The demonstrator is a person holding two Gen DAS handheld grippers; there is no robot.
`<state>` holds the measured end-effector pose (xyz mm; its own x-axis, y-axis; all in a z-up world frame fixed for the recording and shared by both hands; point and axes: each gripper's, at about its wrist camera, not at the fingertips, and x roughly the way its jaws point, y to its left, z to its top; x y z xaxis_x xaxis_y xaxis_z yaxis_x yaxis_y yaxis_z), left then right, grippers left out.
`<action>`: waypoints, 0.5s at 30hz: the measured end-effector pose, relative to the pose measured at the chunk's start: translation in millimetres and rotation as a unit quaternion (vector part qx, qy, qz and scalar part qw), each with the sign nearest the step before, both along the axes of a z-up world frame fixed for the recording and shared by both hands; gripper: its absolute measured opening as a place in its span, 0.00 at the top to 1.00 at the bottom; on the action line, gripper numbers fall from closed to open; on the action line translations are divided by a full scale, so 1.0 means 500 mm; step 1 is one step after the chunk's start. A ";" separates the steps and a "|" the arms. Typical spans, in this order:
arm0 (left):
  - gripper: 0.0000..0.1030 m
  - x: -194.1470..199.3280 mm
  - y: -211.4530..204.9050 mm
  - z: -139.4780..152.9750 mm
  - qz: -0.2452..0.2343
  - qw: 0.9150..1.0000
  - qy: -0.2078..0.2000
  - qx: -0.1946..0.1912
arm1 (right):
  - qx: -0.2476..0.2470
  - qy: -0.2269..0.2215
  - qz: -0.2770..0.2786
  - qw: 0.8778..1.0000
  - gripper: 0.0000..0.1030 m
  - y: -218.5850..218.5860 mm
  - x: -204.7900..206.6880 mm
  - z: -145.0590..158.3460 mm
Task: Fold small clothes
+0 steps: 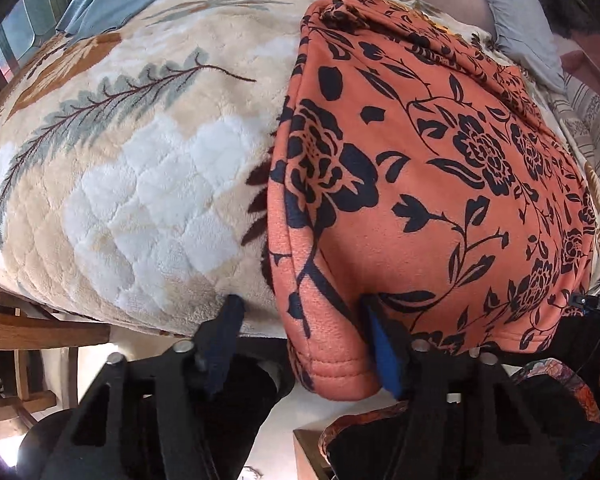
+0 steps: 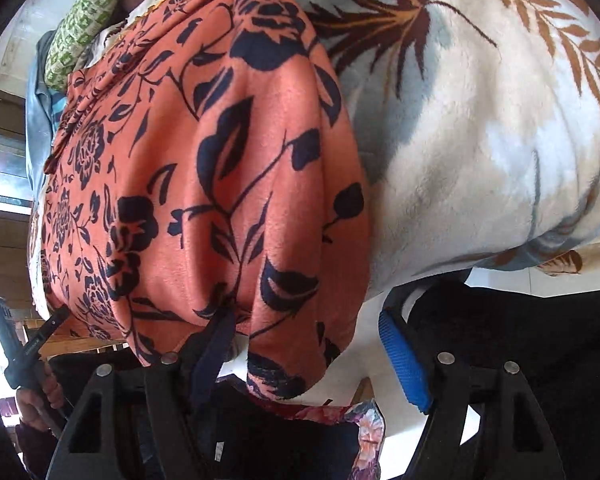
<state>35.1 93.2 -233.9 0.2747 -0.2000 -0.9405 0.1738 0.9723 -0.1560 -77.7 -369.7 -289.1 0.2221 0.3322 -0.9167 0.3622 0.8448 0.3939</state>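
Note:
An orange garment with a black flower print lies on a cream fleece blanket with leaf patterns, its near hem hanging over the blanket's edge. In the left wrist view, my left gripper straddles the hem's left corner. The blue-padded finger touches the cloth, while the dark finger stands clear of it. In the right wrist view, my right gripper straddles the right corner of the garment. Its dark finger lies against the cloth and the blue one stands apart.
Blue cloth and a grey pillow lie at the far side of the blanket. A green patterned cloth sits beyond the garment. Wooden furniture stands below the bed's near edge. A hand holds the other gripper at left.

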 end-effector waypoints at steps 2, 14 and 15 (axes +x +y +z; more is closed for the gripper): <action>0.84 0.003 0.031 0.005 0.011 0.999 0.011 -0.032 | 0.019 0.008 -0.005 1.000 0.76 -0.004 -0.003 -0.013; 0.93 0.037 0.091 0.157 0.007 0.981 -0.028 -0.191 | 0.162 -0.188 -0.038 0.968 0.90 -0.101 -0.029 0.211; 0.93 0.041 0.094 0.176 0.007 0.979 -0.036 -0.199 | 0.172 -0.207 -0.039 0.962 0.90 -0.105 -0.028 0.232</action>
